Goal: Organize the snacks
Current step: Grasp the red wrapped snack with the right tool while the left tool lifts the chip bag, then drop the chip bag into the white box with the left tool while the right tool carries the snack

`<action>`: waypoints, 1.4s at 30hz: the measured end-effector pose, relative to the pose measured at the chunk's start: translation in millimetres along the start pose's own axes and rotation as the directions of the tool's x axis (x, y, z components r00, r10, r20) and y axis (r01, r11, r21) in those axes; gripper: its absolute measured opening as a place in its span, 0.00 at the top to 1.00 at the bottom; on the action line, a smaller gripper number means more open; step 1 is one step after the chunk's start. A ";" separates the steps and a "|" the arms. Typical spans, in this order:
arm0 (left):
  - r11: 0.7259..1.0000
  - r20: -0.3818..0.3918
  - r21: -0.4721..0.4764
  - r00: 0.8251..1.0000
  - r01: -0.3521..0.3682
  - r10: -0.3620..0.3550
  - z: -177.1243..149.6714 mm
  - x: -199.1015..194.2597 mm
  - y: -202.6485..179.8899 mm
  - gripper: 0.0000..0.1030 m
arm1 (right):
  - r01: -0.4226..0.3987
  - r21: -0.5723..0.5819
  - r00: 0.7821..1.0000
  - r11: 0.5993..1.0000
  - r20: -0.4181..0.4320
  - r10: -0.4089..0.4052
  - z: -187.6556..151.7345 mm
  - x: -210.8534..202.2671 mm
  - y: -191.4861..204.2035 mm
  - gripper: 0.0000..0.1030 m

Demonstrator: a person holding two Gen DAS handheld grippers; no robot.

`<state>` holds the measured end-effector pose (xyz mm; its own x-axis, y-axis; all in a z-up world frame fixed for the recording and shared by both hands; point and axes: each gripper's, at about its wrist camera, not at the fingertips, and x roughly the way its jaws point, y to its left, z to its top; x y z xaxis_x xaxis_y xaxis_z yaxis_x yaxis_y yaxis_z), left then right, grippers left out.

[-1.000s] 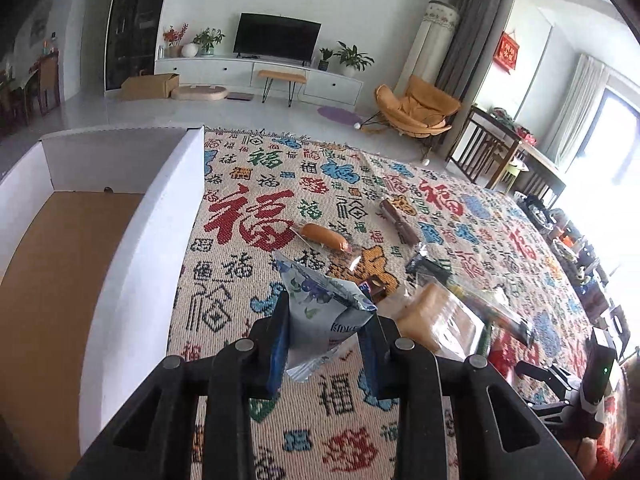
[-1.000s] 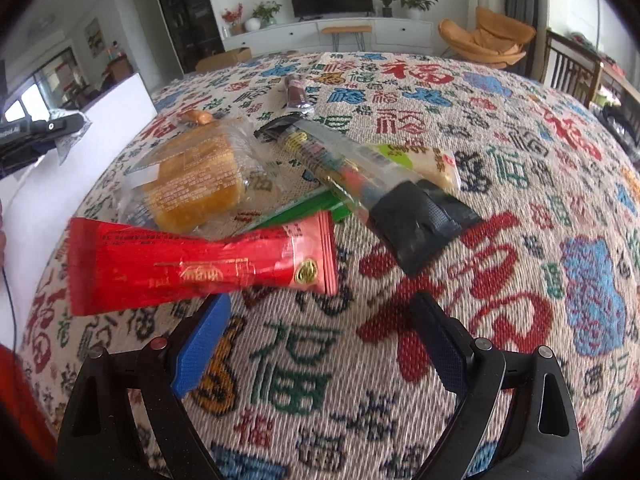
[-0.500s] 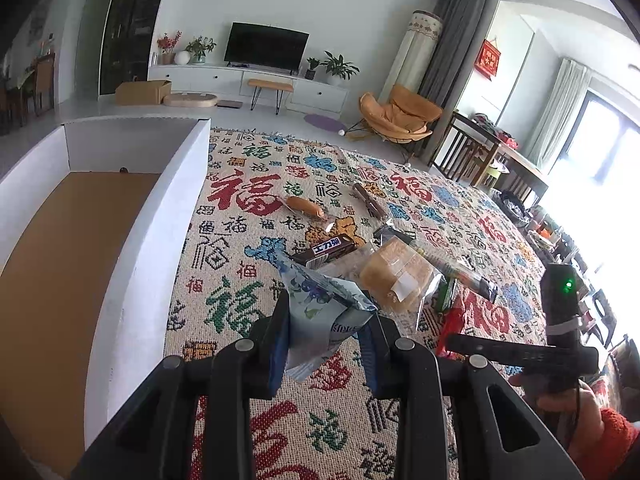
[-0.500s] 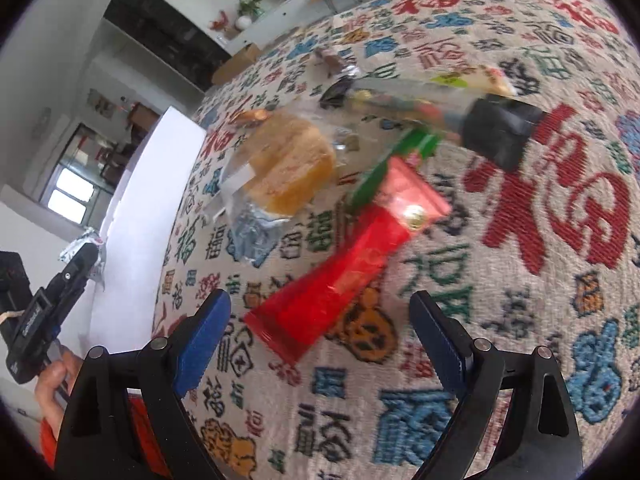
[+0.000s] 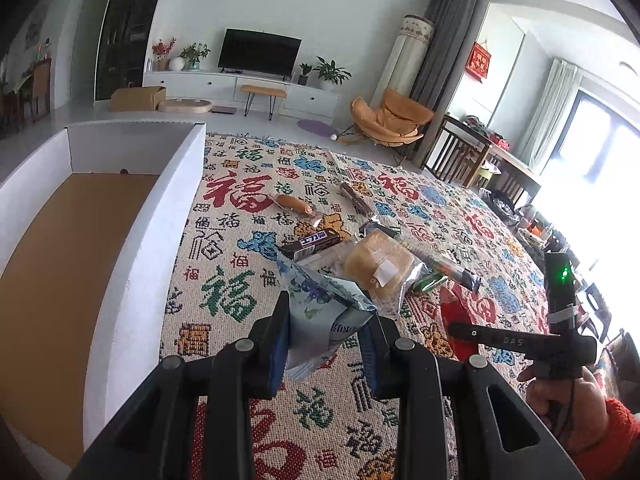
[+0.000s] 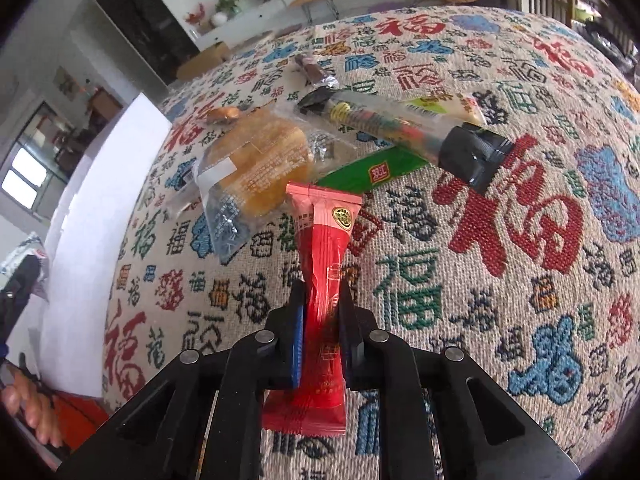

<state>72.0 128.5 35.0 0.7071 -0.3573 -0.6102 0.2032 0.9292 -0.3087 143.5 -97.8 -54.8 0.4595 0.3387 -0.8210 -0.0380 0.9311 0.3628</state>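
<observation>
1. Red foil sits nearest in the right wrist view: the right gripper (image 6: pixel 320 308) has just closed its jaws on the red snack packet (image 6: pixel 322 280), pads pinching its middle, the sealed top end pointing away over the cloth.
2. The left gripper (image 5: pixel 326 336) is clamped on a crumpled blue-and-white packet (image 5: pixel 320 316) (floral print, one corner sticking up), held above the patterned tablecloth (image 5: pixel 240 300).
3. Just beyond the red packet lie a wrapped bun (image 6: pixel 256 168), a green packet (image 6: pixel 372 170) partly under the others, and a long clear tube of sweets with a black end (image 6: pixel 404 128).
4. Further on, a dark chocolate bar (image 5: pixel 312 242), a small orange sausage-like snack (image 5: pixel 294 205) and a brown stick snack (image 5: pixel 356 199) rest on the cloth, apart from each other.
5. The white box with a brown floor (image 5: pixel 168 216) stands along the cloth's left edge.
</observation>
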 end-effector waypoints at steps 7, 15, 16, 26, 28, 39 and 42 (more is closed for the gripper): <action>1.000 0.020 -0.019 1.000 0.022 -0.021 5.2 -8.6 -0.8 0.71 | -0.161 0.087 0.986 0.983 0.056 0.156 1.3 -43.8 -19.4 0.86; 0.996 0.073 -0.067 0.996 0.051 -0.046 18.3 -45.1 14.3 0.71 | -0.412 0.149 0.911 0.899 0.099 0.401 9.8 -76.5 -34.5 0.86; 0.996 0.085 -0.072 0.995 0.052 -0.045 20.3 -52.4 18.5 0.71 | -0.433 0.145 0.901 0.890 0.099 0.423 11.0 -80.2 -32.6 0.86; 0.974 0.167 -0.188 0.973 -0.126 0.158 42.5 -134.0 122.3 0.71 | -0.579 -0.036 0.815 0.814 0.004 0.580 40.1 -95.8 101.6 0.86; 0.957 0.149 -0.217 0.963 -0.191 0.225 40.8 -140.8 147.9 0.71 | -0.617 -0.090 0.786 0.782 -0.040 0.616 47.9 -88.8 153.6 0.86; 0.867 -0.015 -0.218 0.890 -0.448 0.456 4.3 -109.7 204.9 0.16 | -0.516 -0.333 0.852 0.789 -0.104 0.513 26.2 -18.5 296.9 0.40; 0.876 0.007 -0.206 0.894 -0.436 0.447 5.1 -104.2 191.0 0.16 | -0.420 -0.396 0.895 0.816 -0.031 0.445 21.7 -25.5 263.1 0.36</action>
<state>40.6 343.7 43.4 0.7281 0.0969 -0.6786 -0.2704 0.9503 -0.1544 141.1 135.6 71.2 0.3670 0.7219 -0.5866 -0.5758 0.6716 0.4662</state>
